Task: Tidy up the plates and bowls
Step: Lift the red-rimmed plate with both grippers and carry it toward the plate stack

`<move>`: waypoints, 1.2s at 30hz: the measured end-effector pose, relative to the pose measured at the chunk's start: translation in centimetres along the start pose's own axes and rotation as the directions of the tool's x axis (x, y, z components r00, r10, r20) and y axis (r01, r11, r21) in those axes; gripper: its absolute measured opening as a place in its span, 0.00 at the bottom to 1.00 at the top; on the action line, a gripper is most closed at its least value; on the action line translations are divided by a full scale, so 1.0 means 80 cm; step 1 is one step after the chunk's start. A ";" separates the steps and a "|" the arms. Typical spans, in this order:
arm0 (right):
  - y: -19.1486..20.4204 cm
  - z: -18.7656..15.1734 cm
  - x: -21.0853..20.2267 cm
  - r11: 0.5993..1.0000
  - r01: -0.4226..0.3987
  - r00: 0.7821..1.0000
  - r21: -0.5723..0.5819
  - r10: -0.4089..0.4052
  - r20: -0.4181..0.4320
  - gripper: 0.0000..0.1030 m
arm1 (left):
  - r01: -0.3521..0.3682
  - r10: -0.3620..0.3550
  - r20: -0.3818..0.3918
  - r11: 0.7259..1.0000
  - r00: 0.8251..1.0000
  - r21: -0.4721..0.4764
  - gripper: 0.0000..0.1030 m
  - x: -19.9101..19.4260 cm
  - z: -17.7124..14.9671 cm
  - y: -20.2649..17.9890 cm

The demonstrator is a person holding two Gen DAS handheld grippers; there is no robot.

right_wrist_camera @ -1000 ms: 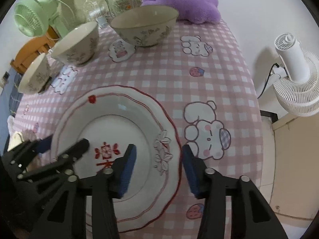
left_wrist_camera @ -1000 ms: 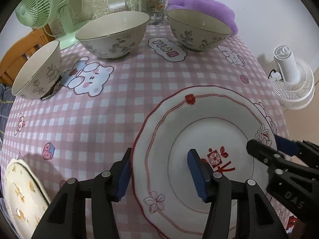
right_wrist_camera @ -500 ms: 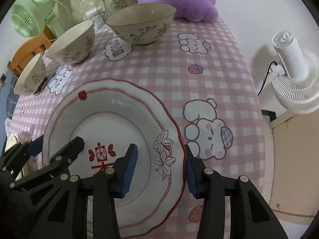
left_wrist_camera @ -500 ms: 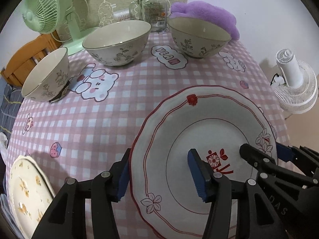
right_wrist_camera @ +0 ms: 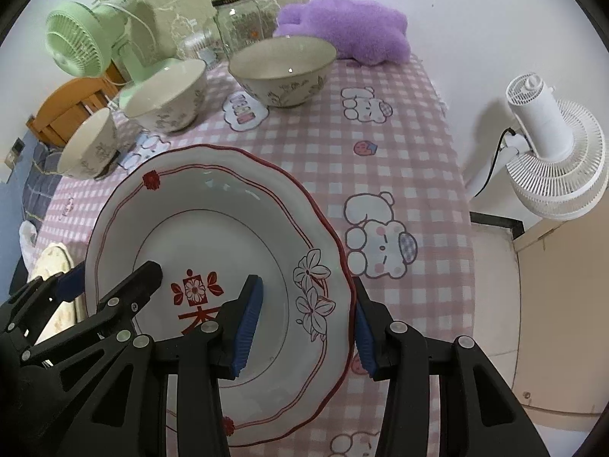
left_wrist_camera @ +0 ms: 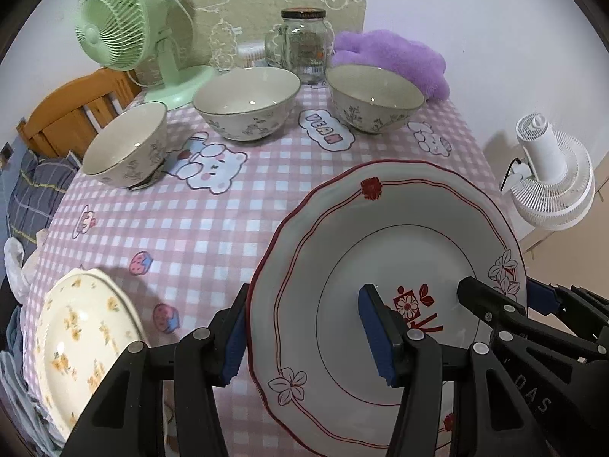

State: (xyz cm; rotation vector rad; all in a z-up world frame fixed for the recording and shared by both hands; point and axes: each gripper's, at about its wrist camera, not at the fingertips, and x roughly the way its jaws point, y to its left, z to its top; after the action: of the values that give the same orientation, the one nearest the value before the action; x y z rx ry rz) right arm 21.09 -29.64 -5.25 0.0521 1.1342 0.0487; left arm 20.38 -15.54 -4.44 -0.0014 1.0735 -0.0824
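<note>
A: Largest item first?

B: Table (left_wrist_camera: 236,228), under a pink checked cloth with bear and strawberry prints.

A: Task item and location?

B: Plate (left_wrist_camera: 399,236), white with a red scalloped rim and a red flower mark in the well. Located over the near right part of the table, tilted, and gripped at two opposite rim edges. Contact with the cloth: cannot tell.

A: Claw state, left?

B: Left gripper (left_wrist_camera: 304,327): half-closed and clamped on the plate's left rim. One blue pad outside the rim, the other inside the well.

A: Right?

B: Right gripper (right_wrist_camera: 306,320): half-closed and clamped on the plate's right rim, beside the outlined flowers. One pad in the well, one outside the edge.

A: Other tableware?

B: Yellow plate (left_wrist_camera: 83,335), cream with yellow flowers, at the near left table edge, apart from the held plate. Three floral bowls along the far side, all upright and apart:
- right bowl (left_wrist_camera: 375,99), in front of the cushion
- middle bowl (left_wrist_camera: 247,103), near the jar
- left bowl (left_wrist_camera: 125,152), near the left edge, sitting on something dark and flat

A: Background items?

B: Green fan (left_wrist_camera: 114,34) at the far left corner. White fan (left_wrist_camera: 552,186) off the table to the right. Purple cushion (left_wrist_camera: 392,57) at the far right corner. Glass jar (left_wrist_camera: 304,45) with a dark lid, between green fan and cushion.
</note>
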 end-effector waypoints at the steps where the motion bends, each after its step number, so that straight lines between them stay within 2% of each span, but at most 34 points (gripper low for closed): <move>1: 0.002 0.000 -0.005 1.000 -0.003 1.000 -0.001 0.003 0.004 0.47 | 0.000 0.000 0.002 1.000 1.000 -0.004 0.54 -0.004 0.000 0.002; 9: 0.027 -0.003 -0.036 1.000 -0.016 0.999 -0.004 0.016 0.036 0.47 | 0.010 -0.009 0.030 1.000 1.000 -0.024 0.55 -0.032 -0.003 0.029; 14: 0.060 -0.003 -0.049 1.000 -0.013 0.998 -0.012 0.013 0.054 0.47 | 0.020 -0.019 0.045 0.999 0.999 -0.031 0.55 -0.046 -0.005 0.059; 31: 0.207 -0.025 -0.049 1.000 0.001 0.999 0.020 -0.002 0.046 0.47 | 0.032 -0.031 0.035 0.999 0.999 -0.009 0.55 -0.062 -0.027 0.203; 36: 0.246 -0.036 -0.038 1.000 -0.011 0.999 0.020 0.010 0.032 0.47 | 0.012 -0.012 0.026 1.000 1.000 -0.016 0.55 -0.060 -0.043 0.247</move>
State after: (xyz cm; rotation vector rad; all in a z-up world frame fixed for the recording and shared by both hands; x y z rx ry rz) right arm 16.95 -10.12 -2.44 0.0769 1.1031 0.0457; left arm 16.44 4.62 -2.68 -0.0234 1.0478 -0.0843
